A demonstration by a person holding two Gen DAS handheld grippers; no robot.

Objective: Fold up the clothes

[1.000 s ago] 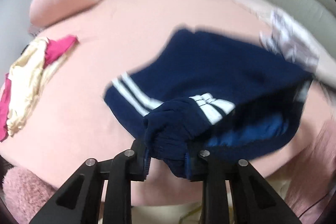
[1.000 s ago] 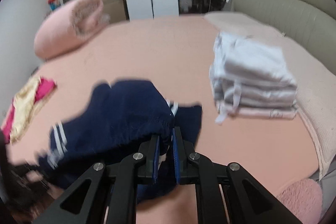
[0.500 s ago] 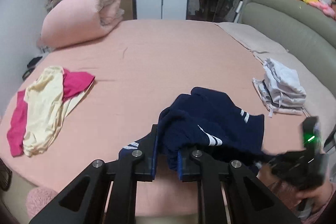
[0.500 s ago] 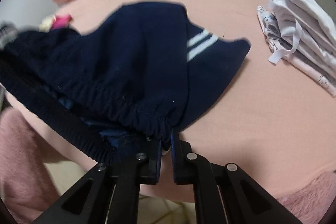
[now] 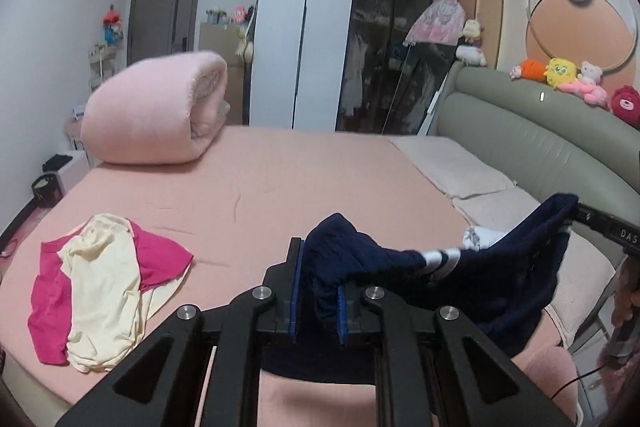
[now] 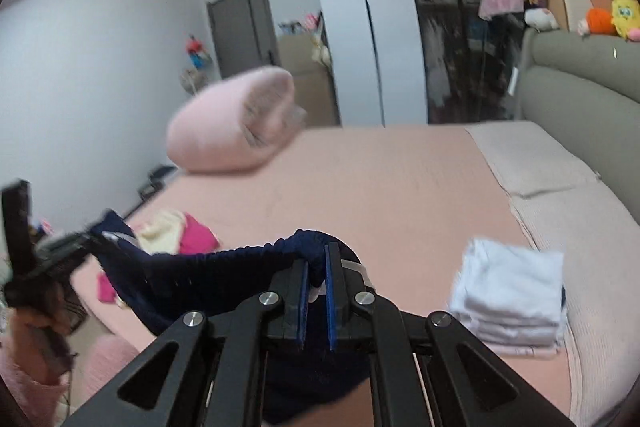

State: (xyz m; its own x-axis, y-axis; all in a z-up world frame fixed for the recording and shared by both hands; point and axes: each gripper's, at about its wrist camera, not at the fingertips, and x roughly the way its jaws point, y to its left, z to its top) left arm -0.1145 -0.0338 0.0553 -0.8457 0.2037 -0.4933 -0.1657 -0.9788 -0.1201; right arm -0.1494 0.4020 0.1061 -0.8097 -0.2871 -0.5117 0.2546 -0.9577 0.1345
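Navy shorts with white stripes (image 5: 472, 275) hang stretched in the air between both grippers above the near edge of the pink bed (image 5: 304, 187). My left gripper (image 5: 318, 291) is shut on one end of the waistband. My right gripper (image 6: 316, 279) is shut on the other end of the elastic waistband (image 6: 224, 259). In the left wrist view the right gripper shows at far right (image 5: 600, 223); in the right wrist view the left gripper shows at far left (image 6: 48, 259).
A pile of cream and magenta clothes (image 5: 104, 287) lies on the bed's left. A stack of folded white clothes (image 6: 512, 295) sits on the right. A rolled pink quilt (image 5: 156, 115) lies at the far left. The grey headboard (image 5: 552, 151) bounds the right side.
Both grippers have lifted the shorts off the bed and pulled apart, stretching the waistband. Both cameras have tilted up from the mattress to the room.
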